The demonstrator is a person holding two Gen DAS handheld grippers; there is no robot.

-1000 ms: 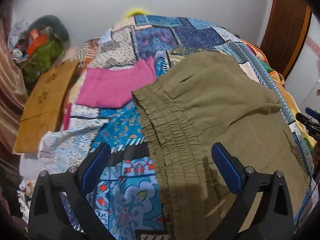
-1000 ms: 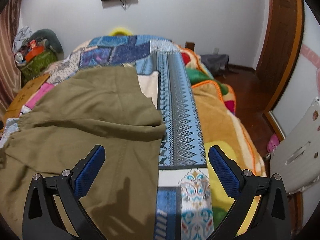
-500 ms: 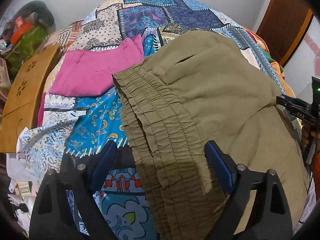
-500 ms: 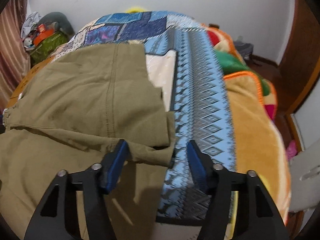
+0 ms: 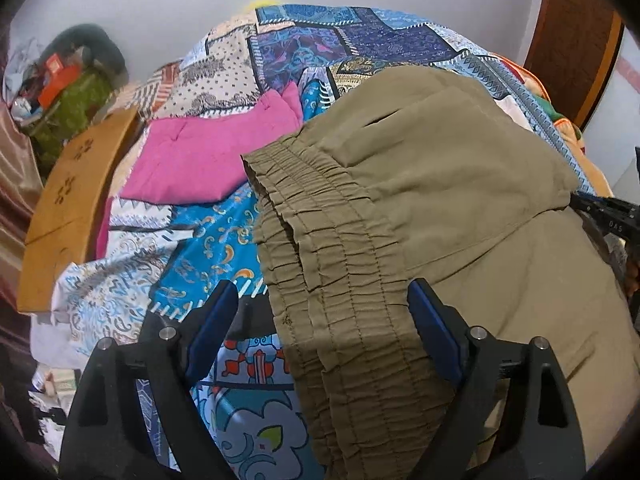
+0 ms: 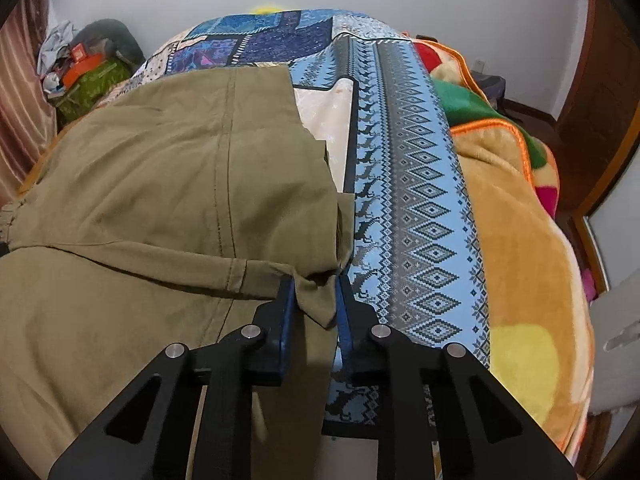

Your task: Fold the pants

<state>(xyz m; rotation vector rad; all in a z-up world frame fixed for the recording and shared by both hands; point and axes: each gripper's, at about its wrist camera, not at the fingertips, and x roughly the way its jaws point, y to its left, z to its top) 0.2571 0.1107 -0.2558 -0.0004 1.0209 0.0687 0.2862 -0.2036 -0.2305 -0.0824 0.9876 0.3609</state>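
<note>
Olive-green pants (image 5: pixel 432 216) lie across the patchwork bed, folded once, with the elastic waistband (image 5: pixel 320 264) toward my left gripper. My left gripper (image 5: pixel 320 316) is open, its blue pads either side of the waistband, just above it. In the right wrist view the pants (image 6: pixel 160 200) fill the left half. My right gripper (image 6: pixel 316 292) is shut on the corner of the upper layer's hem. The right gripper also shows in the left wrist view (image 5: pixel 600 212) at the pants' right edge.
A pink folded garment (image 5: pixel 208 160) lies on the bedspread (image 5: pixel 224 248) left of the pants. A wooden board (image 5: pixel 68 208) leans at the bed's left side. An orange blanket (image 6: pixel 528 280) covers the bed's right edge. A clutter pile (image 6: pixel 84 72) sits at far left.
My right gripper moved forward and closed on the hem corner of the pants. My left gripper stayed open and shifted slightly over the waistband.
</note>
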